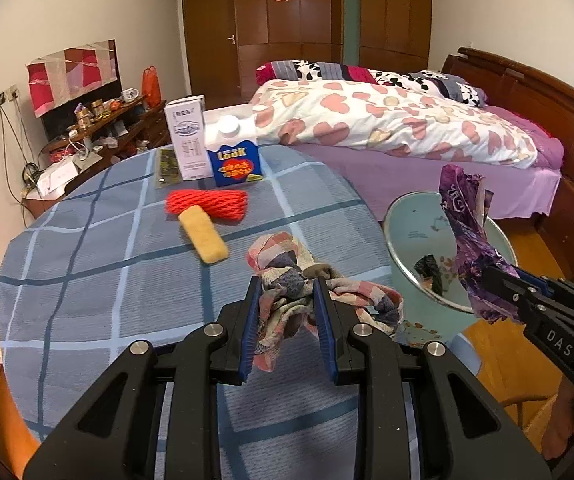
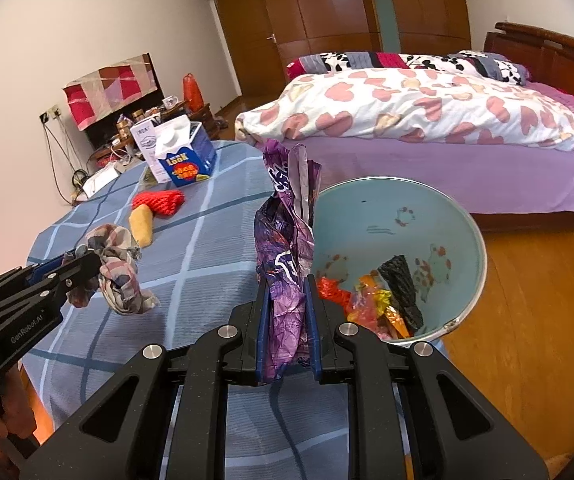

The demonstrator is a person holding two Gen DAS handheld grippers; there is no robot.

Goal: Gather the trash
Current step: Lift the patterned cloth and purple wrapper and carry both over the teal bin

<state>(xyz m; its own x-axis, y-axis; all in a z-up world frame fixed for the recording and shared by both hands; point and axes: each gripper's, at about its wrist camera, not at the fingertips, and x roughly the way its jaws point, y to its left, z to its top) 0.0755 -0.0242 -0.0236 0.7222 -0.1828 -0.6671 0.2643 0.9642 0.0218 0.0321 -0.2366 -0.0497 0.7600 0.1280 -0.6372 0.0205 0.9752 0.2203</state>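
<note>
Left wrist view: my left tongs (image 1: 287, 284) were clamped on a crumpled plaid cloth (image 1: 287, 280), held above the near part of the desk (image 1: 87, 280) with its blue checked cover. Farther off on the desk lay a yellow sponge (image 1: 203, 238) touching a red foam net (image 1: 207, 204), with a blue carton (image 1: 235, 160) and a white box (image 1: 187, 140) behind them. At the right, my right tongs (image 1: 487, 280) gripped a purple wrapper (image 1: 467, 232) in front of the pale blue bin (image 1: 407, 220).

Right wrist view: my right tongs (image 2: 287, 284) were closed on the purple wrapper (image 2: 287, 240), which stood upright just left of the bin (image 2: 467, 240). The bin held red, orange and black scraps (image 2: 375, 300). At the left, my left tongs (image 2: 83, 268) held the cloth (image 2: 119, 272) over the desk (image 2: 207, 248).
</note>
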